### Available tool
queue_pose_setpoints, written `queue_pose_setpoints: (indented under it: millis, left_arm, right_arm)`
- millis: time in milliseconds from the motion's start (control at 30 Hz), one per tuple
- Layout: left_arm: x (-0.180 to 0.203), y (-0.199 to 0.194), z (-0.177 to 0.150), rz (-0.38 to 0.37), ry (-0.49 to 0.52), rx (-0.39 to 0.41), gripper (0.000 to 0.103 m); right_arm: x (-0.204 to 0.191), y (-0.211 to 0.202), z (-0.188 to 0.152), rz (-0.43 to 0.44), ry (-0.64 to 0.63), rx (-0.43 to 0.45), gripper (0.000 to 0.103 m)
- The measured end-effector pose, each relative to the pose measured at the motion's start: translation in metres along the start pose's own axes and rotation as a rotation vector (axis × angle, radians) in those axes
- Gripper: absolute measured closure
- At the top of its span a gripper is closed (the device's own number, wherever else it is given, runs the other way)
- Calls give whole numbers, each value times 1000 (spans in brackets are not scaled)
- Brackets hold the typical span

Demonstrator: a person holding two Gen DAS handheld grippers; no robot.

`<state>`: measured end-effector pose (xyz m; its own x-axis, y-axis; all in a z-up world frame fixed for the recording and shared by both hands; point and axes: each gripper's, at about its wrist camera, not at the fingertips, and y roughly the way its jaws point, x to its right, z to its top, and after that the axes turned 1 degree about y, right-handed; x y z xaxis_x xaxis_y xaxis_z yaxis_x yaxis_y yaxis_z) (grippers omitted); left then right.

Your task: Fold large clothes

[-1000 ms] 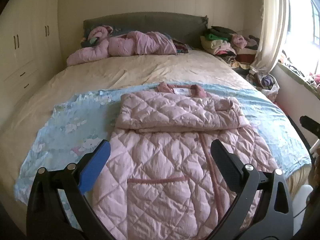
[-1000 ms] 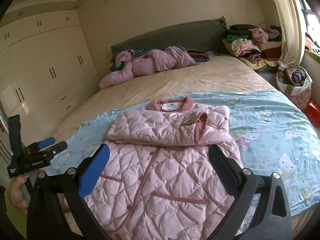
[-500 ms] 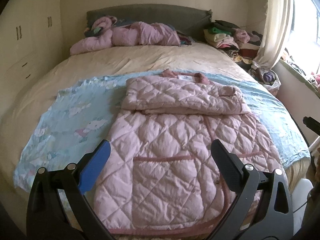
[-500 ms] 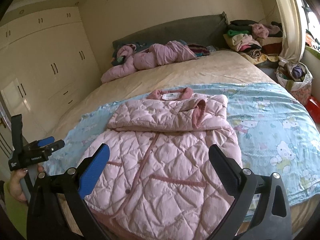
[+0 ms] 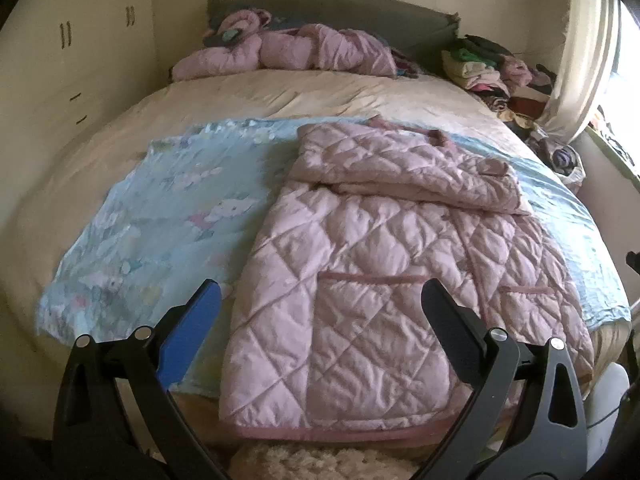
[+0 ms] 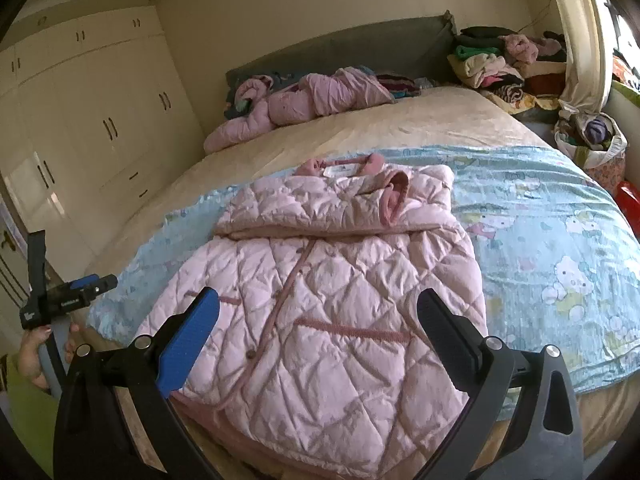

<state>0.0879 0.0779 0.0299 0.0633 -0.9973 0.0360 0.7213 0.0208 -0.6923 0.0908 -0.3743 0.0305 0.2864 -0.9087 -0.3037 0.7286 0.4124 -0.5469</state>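
On the bed (image 5: 360, 96), a pink quilted coat (image 5: 380, 264) lies flat on a blue cartoon-print sheet (image 5: 160, 220) that covers the near part of the cream bedding, its hem at the near edge of the mattress and its collar toward the headboard (image 6: 360, 44). Both sleeves are folded across the chest, making a thick band below the collar; a white label (image 6: 340, 169) shows at the neck in the right view. The left gripper (image 5: 320, 312) hangs above the coat's lower left part, jaws spread wide and holding nothing, one finger over the sheet and the other over the coat near a pocket. The right gripper (image 6: 318, 314) hangs above the coat's lower right part, jaws likewise spread wide and empty. In the right view the left tool shows at the far left edge, gripped by a hand (image 6: 36, 354). Another pink garment (image 6: 304, 104) lies bunched near the headboard. A pile of clothes (image 6: 500, 64) sits at the far right corner of the bed beside a curtain (image 6: 580, 40), with a bag (image 6: 596, 140) of items below it. Cream wardrobes (image 6: 80, 120) line the left wall.
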Motion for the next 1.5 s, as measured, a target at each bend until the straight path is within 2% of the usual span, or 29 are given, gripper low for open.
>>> queue_pose_setpoints:
  millis: [767, 1100, 1500]
  left_arm:
    - [-48, 44, -56, 68, -88, -167, 9]
    - [-59, 74, -83, 27, -104, -247, 9]
    - [-69, 98, -102, -34, -160, -301, 12]
  right_arm:
    - [28, 5, -35, -29, 34, -82, 4]
    - [40, 16, -54, -44, 57, -140, 4]
    - [48, 23, -71, -60, 71, -192, 4]
